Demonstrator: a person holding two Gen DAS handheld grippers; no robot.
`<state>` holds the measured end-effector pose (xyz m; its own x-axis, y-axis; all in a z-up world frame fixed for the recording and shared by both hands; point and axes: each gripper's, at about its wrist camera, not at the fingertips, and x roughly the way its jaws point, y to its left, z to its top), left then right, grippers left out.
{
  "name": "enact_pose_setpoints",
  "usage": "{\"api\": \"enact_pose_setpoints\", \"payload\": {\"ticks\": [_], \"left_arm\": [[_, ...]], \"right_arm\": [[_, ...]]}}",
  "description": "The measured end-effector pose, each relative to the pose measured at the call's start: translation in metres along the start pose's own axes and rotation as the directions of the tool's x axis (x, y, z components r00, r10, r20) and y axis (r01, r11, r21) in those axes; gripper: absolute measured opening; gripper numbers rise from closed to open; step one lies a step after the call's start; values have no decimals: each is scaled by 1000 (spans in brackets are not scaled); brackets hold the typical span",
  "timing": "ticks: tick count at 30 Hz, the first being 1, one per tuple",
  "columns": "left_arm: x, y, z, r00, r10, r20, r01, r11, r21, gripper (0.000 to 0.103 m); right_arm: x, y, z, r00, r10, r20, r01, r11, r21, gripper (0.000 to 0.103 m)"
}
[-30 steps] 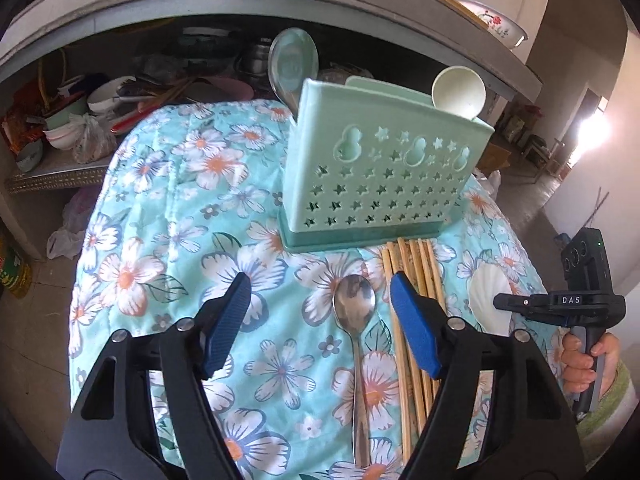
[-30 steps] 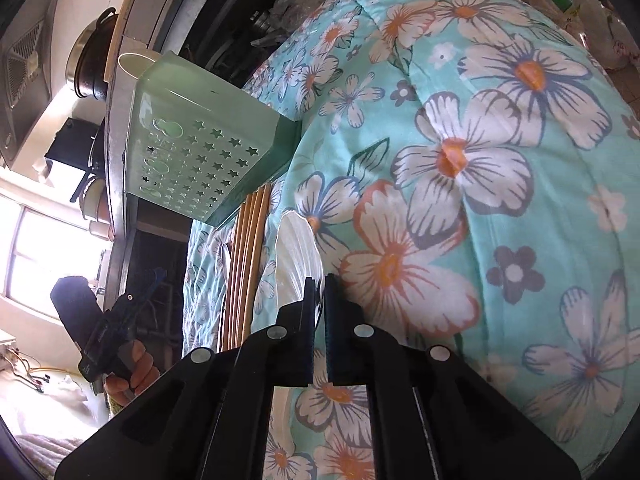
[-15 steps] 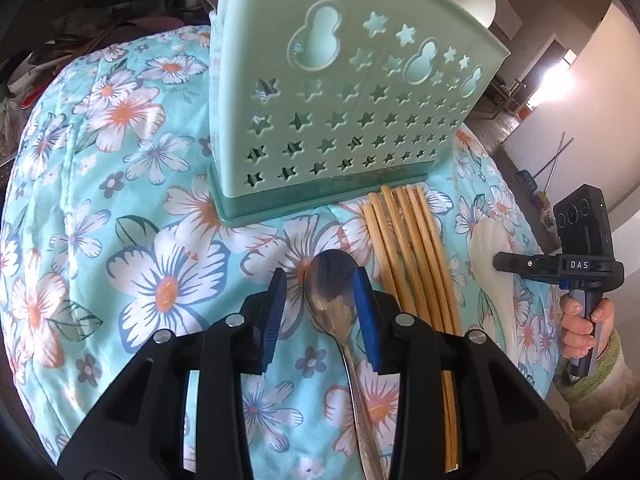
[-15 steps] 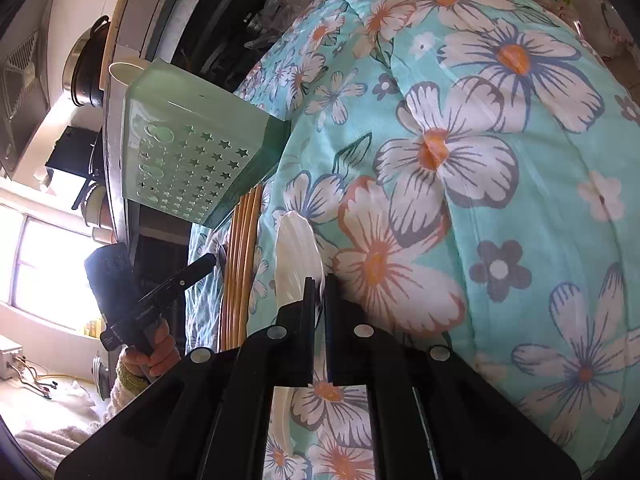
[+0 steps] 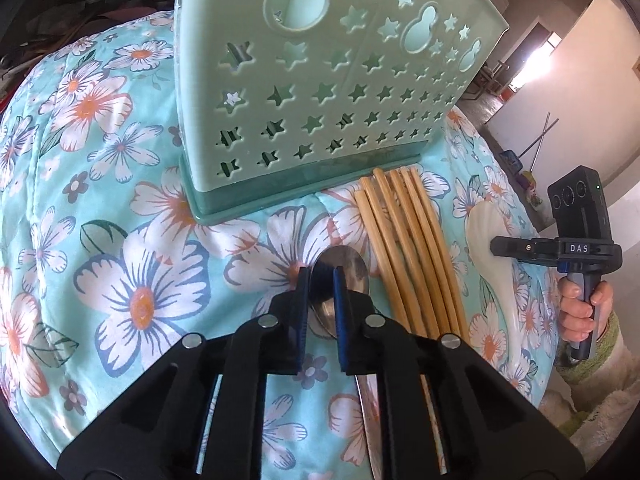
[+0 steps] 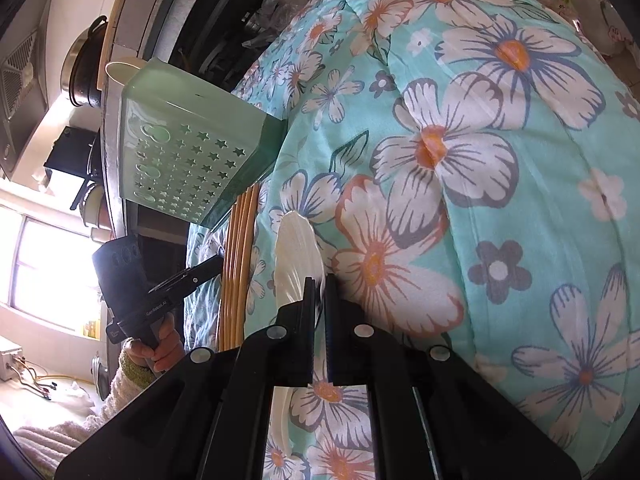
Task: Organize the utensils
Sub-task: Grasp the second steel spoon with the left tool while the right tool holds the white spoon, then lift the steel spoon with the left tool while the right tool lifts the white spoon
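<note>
On the floral cloth of the surface, before the green holder (image 5: 320,92), the left gripper (image 5: 320,276) has its jaws narrow around the bowl of the metal spoon (image 5: 348,272); the pick-up step is in hand. Next come the chopsticks (image 5: 408,248), then the white spoon (image 6: 298,256), where the right gripper (image 6: 319,284) shows narrow jaws; whether they grip it I cannot tell. The next move seems a lift into the holder

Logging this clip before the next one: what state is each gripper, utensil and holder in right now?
Left gripper: shut on the metal spoon.
Right gripper: shut, empty, over the white plastic spoon.
Bamboo chopsticks: bundled flat on the floral cloth.
Mint-green star-perforated utensil holder: upright.
</note>
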<state>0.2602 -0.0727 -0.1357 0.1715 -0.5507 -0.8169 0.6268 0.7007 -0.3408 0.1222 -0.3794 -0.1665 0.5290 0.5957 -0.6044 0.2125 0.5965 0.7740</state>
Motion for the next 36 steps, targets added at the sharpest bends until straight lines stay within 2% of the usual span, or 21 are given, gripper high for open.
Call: {"api": "enact_pose_setpoints", "payload": {"ticks": [5,10,13,16,18,21,24,26,28,36], "left_arm": [[-2,-15,-4,998,66,22,-66,997,43,5],[-16,-16,-14,994,99,54,-99,995,6,2],[-29,-8,-25,987,146,59,-142,988,-68,1],[-37,3,-38,977,209,33,-200,963,-183,3],[-41,8,-46,969,245,17,-235,945,-228,4],[-43,11,-49,970,244,15,-234,944,-234,6],[-45,19,-48,980,197,19,-186,951,-248,12],[-49,25,-47,985,169,35,-155,958,-242,30],[-53,30,-45,985,168,40,-155,963,-219,35],[-42,27,-36,978,207,21,-205,975,-87,36]], "right_arm": [[1,0,0,1000,-5,2,5,1000,-2,5],[3,3,0,1000,-11,3,11,1000,-4,5],[2,3,0,1000,-15,4,15,1000,-7,5],[2,3,0,1000,-15,4,15,1000,-7,5],[2,3,0,1000,-15,3,15,1000,-7,5],[2,4,0,1000,-16,3,16,1000,-7,5],[2,4,0,1000,-17,3,17,1000,-7,5],[2,3,0,1000,-19,4,19,1000,-8,5],[3,3,0,1000,-19,4,19,1000,-7,5],[3,4,0,1000,-20,4,20,1000,-8,5]]}}
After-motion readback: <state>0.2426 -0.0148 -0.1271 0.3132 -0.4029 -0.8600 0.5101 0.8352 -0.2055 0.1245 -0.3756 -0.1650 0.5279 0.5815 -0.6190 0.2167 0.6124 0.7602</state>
